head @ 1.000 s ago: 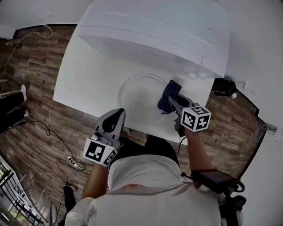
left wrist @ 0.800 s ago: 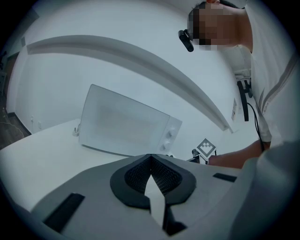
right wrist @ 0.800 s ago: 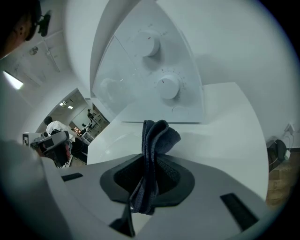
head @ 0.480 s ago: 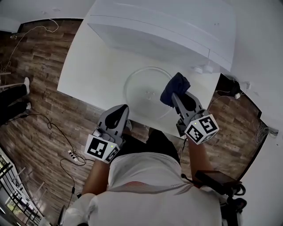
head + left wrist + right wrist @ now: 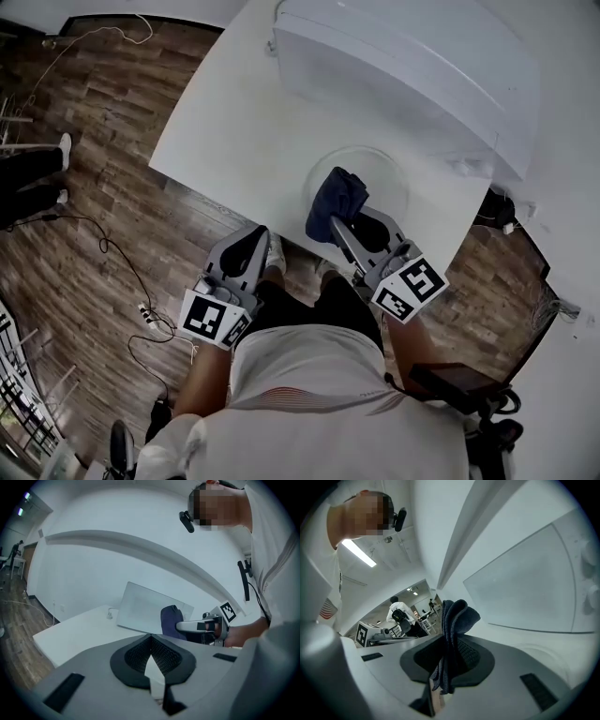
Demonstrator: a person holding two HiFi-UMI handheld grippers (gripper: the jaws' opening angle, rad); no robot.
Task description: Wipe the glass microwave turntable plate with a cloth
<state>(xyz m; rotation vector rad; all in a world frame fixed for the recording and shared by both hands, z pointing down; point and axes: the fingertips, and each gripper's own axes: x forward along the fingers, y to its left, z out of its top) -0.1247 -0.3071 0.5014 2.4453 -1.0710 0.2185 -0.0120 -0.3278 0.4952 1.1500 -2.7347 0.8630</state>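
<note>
1. The right gripper (image 5: pixel 345 218) is squeezing the dark blue cloth (image 5: pixel 336 199) tight between its jaws. A bunch of the cloth is sticking out past the tips.
2. The glass plate (image 5: pixel 382 167) is lying flat on the white table (image 5: pixel 244 122), just in front of the white microwave (image 5: pixel 412 66).
3. A moment ago the cloth was at the plate's right edge. Now it is sitting over the edge nearest the person, more to the left. So the cloth has been moving across the glass.
4. That makes me think the wiping is going on and part of the plate is already done. I cannot tell if the cloth is pressing on the glass right now or floating just above it.
5. The left gripper (image 5: pixel 248 242) is hanging past the near edge of the table, over the wooden floor (image 5: pixel 112 216), well apart from the plate. Its jaws are closed with nothing in them. It has been staying there and is not helping.
6. Nothing is holding the plate down, so I think a hard push could be sliding it along the table.
</note>
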